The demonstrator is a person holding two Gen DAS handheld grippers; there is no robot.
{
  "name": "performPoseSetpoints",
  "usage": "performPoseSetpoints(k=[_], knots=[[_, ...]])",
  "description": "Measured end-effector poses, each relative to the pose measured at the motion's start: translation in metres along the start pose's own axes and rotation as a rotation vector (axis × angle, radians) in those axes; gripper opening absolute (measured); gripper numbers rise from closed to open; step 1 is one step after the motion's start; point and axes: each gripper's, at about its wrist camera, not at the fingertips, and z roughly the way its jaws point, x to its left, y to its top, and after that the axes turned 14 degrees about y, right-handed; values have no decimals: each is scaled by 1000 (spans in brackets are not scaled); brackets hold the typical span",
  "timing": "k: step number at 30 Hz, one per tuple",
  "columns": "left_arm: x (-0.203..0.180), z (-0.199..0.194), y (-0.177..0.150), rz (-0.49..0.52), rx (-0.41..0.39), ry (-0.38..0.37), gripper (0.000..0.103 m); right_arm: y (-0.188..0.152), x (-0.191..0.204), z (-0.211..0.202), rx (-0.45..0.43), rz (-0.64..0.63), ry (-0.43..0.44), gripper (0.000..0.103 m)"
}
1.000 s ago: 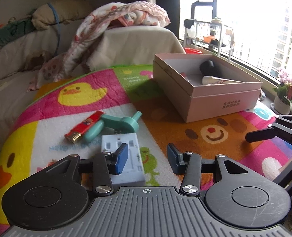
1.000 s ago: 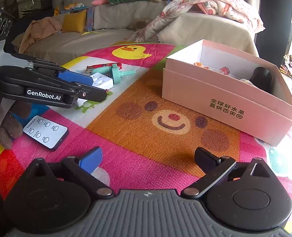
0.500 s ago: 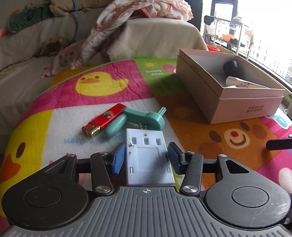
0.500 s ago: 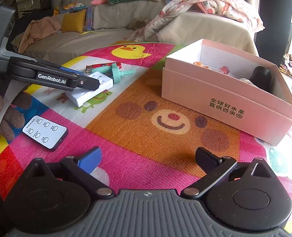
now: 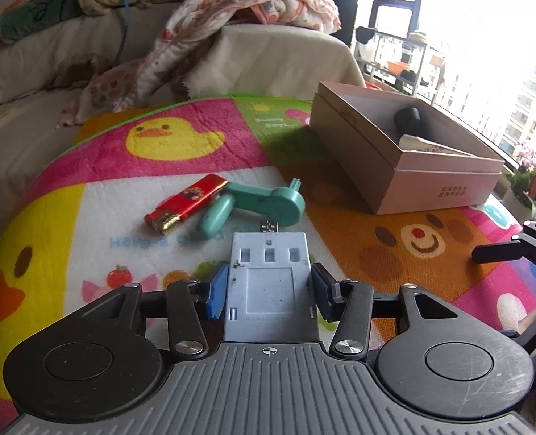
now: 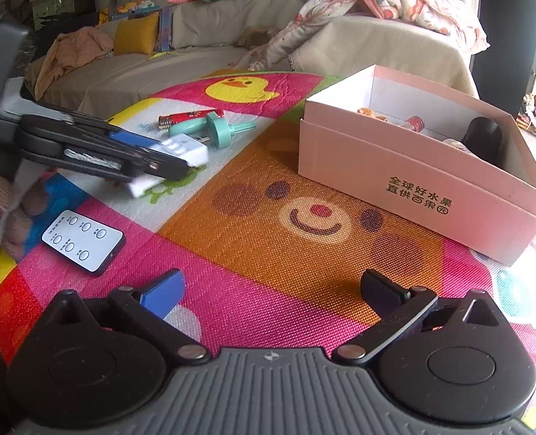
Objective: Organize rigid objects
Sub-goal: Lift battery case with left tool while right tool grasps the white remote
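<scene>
My left gripper is shut on a pale blue-white charger block, its pads pressed to both sides; the block seems lifted slightly off the mat in the right wrist view. A red lighter and a teal plastic tool lie just beyond it. A pink open box holding a black item and several small things stands to the right. My right gripper is open and empty, low over the orange bear patch.
A colourful play mat covers the surface. A small white remote lies at its left. A sofa with blankets and cushions stands behind. A window and potted flowers are to the right.
My left gripper moved forward around the charger block and closed on it; the block now looks raised and blurred in the right wrist view. The right gripper has stayed still.
</scene>
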Motion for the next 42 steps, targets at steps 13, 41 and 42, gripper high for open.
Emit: performPoseSetpoints(k=[13, 41, 42], knots=[[63, -56, -31, -103, 5, 36, 53, 15, 54, 5, 61, -137, 253, 96], [80, -36, -37, -288, -27, 4, 53, 37, 111, 48, 59, -253, 261, 87], [78, -35, -38, -288, -24, -2, 53, 36, 111, 46, 57, -256, 265, 87]])
